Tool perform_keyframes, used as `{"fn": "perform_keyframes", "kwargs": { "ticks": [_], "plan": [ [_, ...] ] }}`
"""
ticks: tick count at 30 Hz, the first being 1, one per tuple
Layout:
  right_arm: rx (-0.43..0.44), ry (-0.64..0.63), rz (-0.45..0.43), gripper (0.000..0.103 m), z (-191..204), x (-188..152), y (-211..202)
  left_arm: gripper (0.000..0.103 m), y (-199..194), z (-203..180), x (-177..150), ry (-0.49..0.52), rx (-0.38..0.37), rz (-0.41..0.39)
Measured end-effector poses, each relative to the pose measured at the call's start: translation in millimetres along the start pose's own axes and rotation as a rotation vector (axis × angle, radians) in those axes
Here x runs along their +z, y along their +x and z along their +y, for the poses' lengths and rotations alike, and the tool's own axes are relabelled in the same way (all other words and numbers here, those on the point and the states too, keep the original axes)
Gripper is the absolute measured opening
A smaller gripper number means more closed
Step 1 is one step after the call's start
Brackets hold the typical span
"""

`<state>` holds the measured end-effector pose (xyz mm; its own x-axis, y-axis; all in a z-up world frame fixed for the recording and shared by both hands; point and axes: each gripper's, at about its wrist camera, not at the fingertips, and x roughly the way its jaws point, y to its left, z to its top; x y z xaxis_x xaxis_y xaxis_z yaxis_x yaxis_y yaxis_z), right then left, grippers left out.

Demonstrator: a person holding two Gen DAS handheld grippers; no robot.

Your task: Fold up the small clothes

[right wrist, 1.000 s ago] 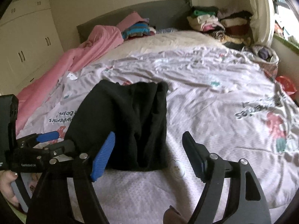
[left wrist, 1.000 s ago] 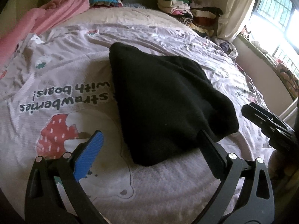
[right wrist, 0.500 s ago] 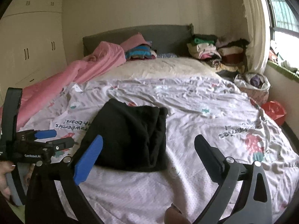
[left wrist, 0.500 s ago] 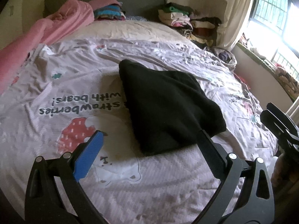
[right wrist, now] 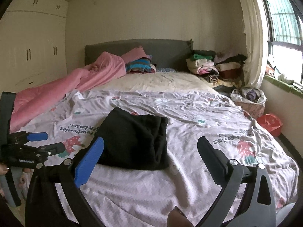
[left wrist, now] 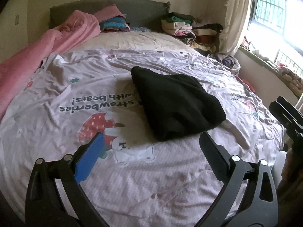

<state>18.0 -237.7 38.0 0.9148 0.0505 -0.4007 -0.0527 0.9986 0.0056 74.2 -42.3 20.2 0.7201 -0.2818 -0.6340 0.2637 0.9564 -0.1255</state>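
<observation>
Garment: we see the folded black fleece garment [left wrist: 176,104] flat on the strawberry-print bedsheet [left wrist: 75,87].
Left gripper [left wrist: 151,149]: jaws spread, empty.
Right gripper [right wrist: 150,151]: jaws just widened — nothing between them.

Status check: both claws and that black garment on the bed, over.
Left claw open, empty. Right claw open, empty, jaws just opened wide. Folded black fabric garment flat on the strawberry-print bedsheet, touched by neither claw. Nothing in the way.
</observation>
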Motion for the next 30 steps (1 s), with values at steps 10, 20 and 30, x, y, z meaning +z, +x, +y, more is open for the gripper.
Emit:
{"fn": "perform_keyframes", "kwargs": {
  "ticks": [10,20,30],
  "plan": [
    [-0.02,0.023,0.017,0.099,5.9,-29.6,-10.3,0.093,-9.6,-1.9,-27.6,0.02,-0.002,-0.029],
    [-0.084,0.079,0.135,0.099,7.0,-81.0,14.9,0.094,8.1,-1.6,-54.4,0.029,0.01,0.008],
    [-0.094,0.071,0.173,0.099,9.0,-97.3,24.5,0.094,17.2,2.0,-60.9,0.022,0.029,0.031]
  ]
}}
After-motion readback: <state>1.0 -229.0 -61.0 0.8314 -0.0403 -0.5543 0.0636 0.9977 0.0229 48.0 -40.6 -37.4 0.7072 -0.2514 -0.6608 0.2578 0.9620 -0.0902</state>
